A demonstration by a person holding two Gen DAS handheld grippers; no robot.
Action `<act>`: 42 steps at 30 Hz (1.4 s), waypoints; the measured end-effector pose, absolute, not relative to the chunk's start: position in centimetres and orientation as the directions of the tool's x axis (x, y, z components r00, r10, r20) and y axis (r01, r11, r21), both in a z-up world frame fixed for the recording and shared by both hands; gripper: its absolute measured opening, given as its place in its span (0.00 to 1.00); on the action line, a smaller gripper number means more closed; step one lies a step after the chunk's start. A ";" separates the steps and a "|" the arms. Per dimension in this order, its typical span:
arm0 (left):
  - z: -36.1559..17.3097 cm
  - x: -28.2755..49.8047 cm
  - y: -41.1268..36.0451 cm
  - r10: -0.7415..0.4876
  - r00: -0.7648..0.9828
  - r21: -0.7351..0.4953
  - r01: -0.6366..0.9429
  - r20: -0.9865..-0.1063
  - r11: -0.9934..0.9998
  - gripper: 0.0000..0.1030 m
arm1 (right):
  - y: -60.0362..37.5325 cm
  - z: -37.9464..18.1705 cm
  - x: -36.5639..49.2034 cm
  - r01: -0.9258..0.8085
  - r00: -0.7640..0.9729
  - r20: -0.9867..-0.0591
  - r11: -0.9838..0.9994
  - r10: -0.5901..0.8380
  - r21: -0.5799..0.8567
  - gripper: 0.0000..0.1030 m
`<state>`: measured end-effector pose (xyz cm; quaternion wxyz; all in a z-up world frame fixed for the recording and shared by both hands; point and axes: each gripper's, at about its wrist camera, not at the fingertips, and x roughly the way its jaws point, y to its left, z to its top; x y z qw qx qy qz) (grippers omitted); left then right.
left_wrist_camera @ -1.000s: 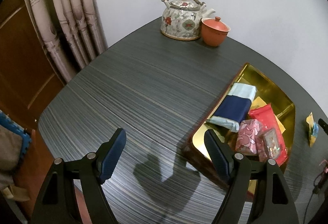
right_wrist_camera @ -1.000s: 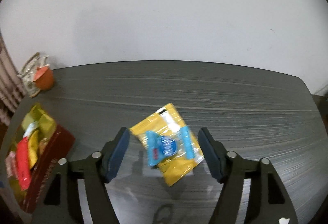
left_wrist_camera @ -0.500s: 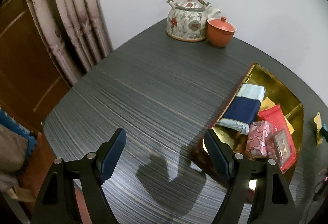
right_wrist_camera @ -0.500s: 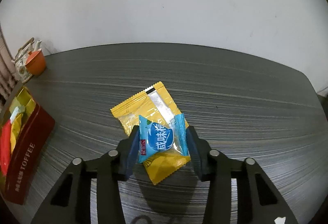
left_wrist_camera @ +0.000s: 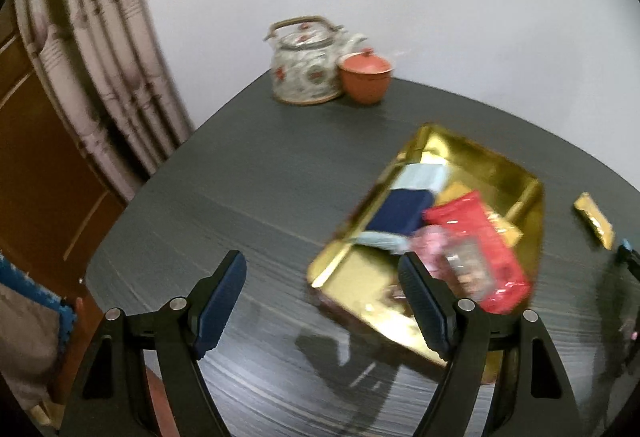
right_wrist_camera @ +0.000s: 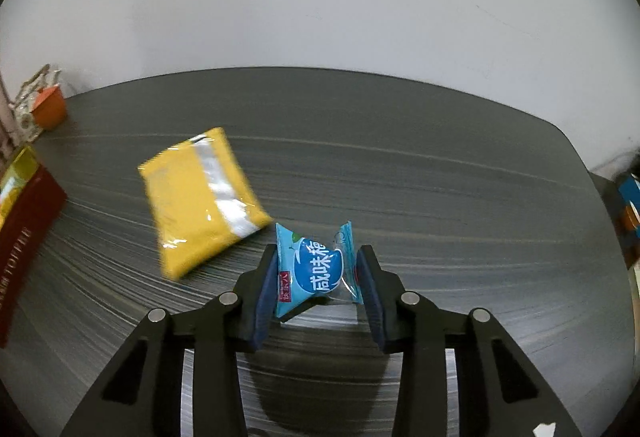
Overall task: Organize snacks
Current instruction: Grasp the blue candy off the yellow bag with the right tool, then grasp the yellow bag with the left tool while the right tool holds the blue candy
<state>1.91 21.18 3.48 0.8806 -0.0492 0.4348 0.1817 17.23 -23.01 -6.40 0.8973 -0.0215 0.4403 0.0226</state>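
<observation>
My right gripper point(right_wrist_camera: 317, 251) is shut on a small blue snack packet point(right_wrist_camera: 316, 269), with a pad pressing on each side of it, just above the dark table. A yellow snack packet point(right_wrist_camera: 200, 197) lies flat on the table to the left of it. In the left wrist view the same yellow packet point(left_wrist_camera: 594, 221) lies right of a gold-lined tin point(left_wrist_camera: 492, 165). The tin holds a red packet point(left_wrist_camera: 480, 237), a navy and pale blue packet point(left_wrist_camera: 400, 213) and a pink one point(left_wrist_camera: 428, 241). My left gripper point(left_wrist_camera: 320, 259) is open and holds nothing, above the tin's near left corner.
A flowered teapot point(left_wrist_camera: 306, 69) and an orange lidded cup point(left_wrist_camera: 366, 77) stand at the table's far corner. A curtain point(left_wrist_camera: 100, 77) and a wooden door are past the left edge. The tin's red side point(right_wrist_camera: 24, 229) shows at the far left of the right wrist view.
My right gripper closed on the blue packet and carried it off the yellow packet to the right. The left gripper, still open, moved toward the tin.
</observation>
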 end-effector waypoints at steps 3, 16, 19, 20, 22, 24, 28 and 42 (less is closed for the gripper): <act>4.1 2.9 18.4 0.243 0.572 0.066 -0.312 -0.783 0.948 0.76 | -23.8 -6.4 17.4 -0.056 0.615 -0.788 0.998 0.020 -0.018 0.35; 1.8 10.2 3.4 0.007 0.534 -0.024 -0.052 -0.846 0.998 0.76 | -25.7 -6.6 18.5 -0.078 0.615 -0.788 0.997 0.033 -0.018 0.35; 0.8 12.0 0.3 -0.059 0.514 -0.079 -0.017 -0.856 0.997 0.76 | -26.6 -6.2 18.1 -0.074 0.613 -0.789 0.997 0.041 -0.006 0.35; 0.4 12.5 -0.5 -0.087 0.505 -0.105 -0.007 -0.859 0.994 0.76 | -27.1 -6.2 18.3 -0.072 0.612 -0.789 0.997 0.048 0.005 0.35; -0.3 13.5 -2.4 -0.155 0.486 -0.163 0.027 -0.860 0.986 0.76 | -27.5 -6.2 18.6 -0.071 0.613 -0.789 0.997 0.043 -0.001 0.35; -1.2 14.7 -4.2 -0.207 0.471 -0.206 0.055 -0.857 0.977 0.76 | -27.5 -5.9 18.8 -0.072 0.613 -0.789 0.997 0.038 -0.008 0.35; -2.5 16.9 -7.4 -0.253 0.469 -0.255 0.061 -0.846 0.965 0.76 | -27.4 -6.0 18.7 -0.073 0.612 -0.789 0.997 0.045 0.000 0.36; -5.6 22.8 -12.5 -0.214 0.405 -0.227 0.016 -0.889 0.974 0.82 | -28.7 -6.6 18.3 -0.072 0.614 -0.788 0.997 0.046 0.003 0.37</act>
